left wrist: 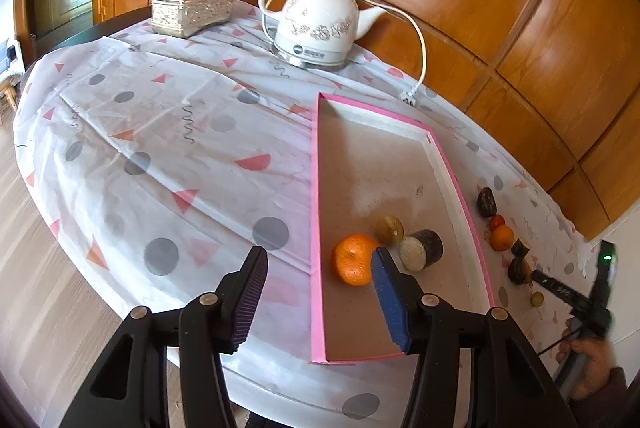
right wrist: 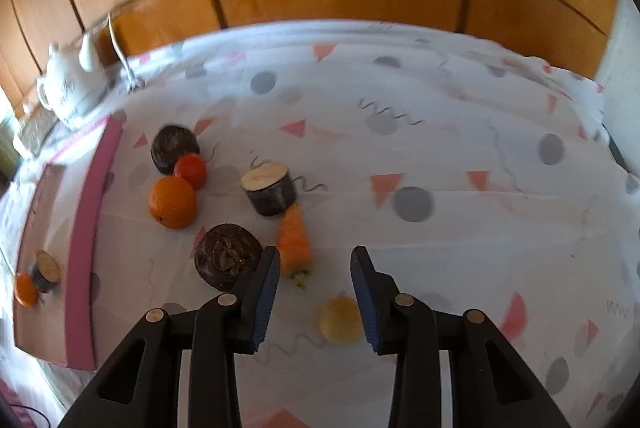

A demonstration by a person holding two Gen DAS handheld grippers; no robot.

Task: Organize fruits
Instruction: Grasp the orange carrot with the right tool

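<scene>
Tray, shallow pink-rimmed cardboard (left wrist: 400, 164): round orange mandarin (left wrist: 352, 260), yellowish fruit (left wrist: 389, 228), dark cut cylinder (left wrist: 422, 249). Right-wrist view only: orange carrot (right wrist: 295, 240) at 12 o'clock of right gripper (right wrist: 314, 298). Left gripper (left wrist: 320, 298) and right gripper both released.

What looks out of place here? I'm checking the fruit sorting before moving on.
A carrot lies on the tablecloth among the fruits still outside the pink tray; it is a vegetable. Nothing looks spilled or damaged.

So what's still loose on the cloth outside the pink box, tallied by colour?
Dark brown pieces: 3
Orange fruit: 1
Red fruit: 1
Orange carrot: 1
Yellow fruit: 1
Total: 7 outside the pink box
</scene>
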